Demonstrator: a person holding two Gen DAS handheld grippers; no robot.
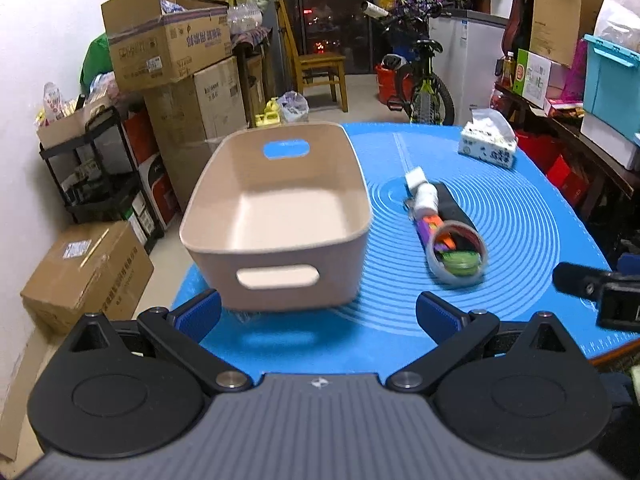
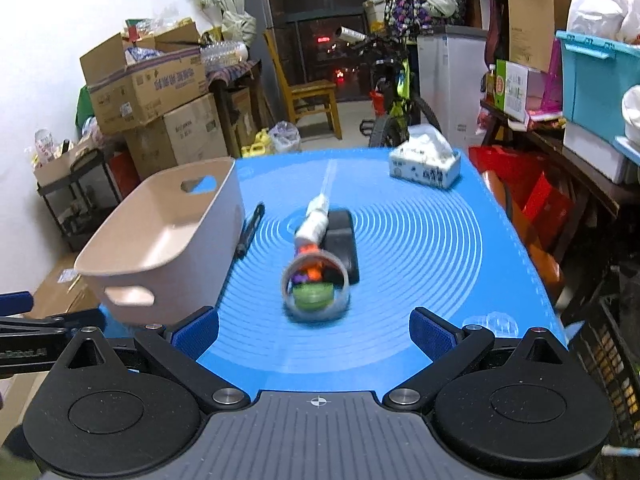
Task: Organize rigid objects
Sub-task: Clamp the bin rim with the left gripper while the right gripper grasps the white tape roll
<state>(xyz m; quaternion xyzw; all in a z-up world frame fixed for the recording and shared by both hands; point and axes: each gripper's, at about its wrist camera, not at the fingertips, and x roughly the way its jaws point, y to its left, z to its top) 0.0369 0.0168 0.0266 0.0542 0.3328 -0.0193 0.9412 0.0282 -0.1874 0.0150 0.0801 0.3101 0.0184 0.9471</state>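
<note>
Beige bin [image 1: 276, 216] on the blue mat [image 1: 520, 216] covering the tabletop, interior bare as far as visible, far handle slot showing blue through it; near bottom edge blurred. Right of the bin, a clear cup [image 1: 460, 256] lying on its side, mouth toward the cameras, stuffed with small coloured pieces too smeared to name; behind the cup a white bottle [image 1: 426, 196] and a black flat object [image 2: 340, 236], partly hidden by the cup. Just beside the bin's right wall, a black pen [image 2: 250, 230], seen only from the right wrist. Far right of the bin, a tissue box [image 1: 488, 144]. Left hand-held gripper [image 1: 318, 312] spread wide before the bin, gripping nothing; right hand-held gripper [image 2: 314, 332] likewise spread wide before the cup, gripping nothing.
</note>
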